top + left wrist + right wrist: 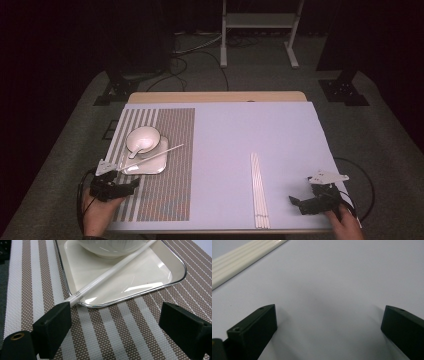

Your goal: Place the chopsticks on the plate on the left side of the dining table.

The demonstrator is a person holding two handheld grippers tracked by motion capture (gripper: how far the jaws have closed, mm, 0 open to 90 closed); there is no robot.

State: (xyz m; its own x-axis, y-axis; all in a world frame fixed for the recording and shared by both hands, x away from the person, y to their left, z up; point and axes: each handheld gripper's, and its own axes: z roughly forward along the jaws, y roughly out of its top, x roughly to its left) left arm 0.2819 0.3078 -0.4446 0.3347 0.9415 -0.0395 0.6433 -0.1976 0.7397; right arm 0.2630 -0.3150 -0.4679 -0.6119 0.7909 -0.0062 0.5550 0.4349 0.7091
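Lilac worktop (280,135), brown-and-white striped woven placemat (172,165) on left. Cream square plate (140,272) carries white ribbed bowl (143,138); one white chopstick (107,275) lies across plate, near end beside left tool (115,322), open, empty. Bundle of white chopsticks (259,190) waits right-centre. Right tool (329,325) open, idle. Likely placing barely begun.

white chopstick (110,273) | lying slantwise across cream tray (160,270) | near end overhanging rim, beside bowl (112,247)
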